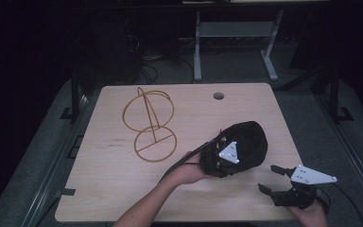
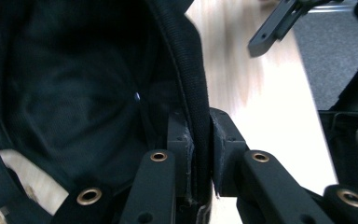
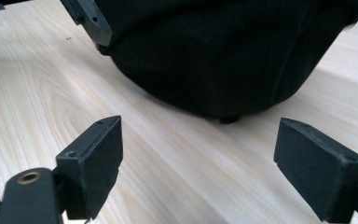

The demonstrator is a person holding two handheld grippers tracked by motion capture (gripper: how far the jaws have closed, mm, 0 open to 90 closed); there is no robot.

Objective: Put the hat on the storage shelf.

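Fabric is bunching where the left gripper (image 2: 200, 158) is clamping the black cap (image 1: 246, 142)'s rim; right gripper (image 1: 274, 182), gaping just beside the cap, is risking a slip.

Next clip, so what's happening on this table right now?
A person holds a gripper in each hand at a wooden table. The left gripper is shut on the rim of a black cap, which is open side up. The right gripper is open, hovering beside the cap and touching nothing. A gold wire stand sits apart, toward the table's far left.
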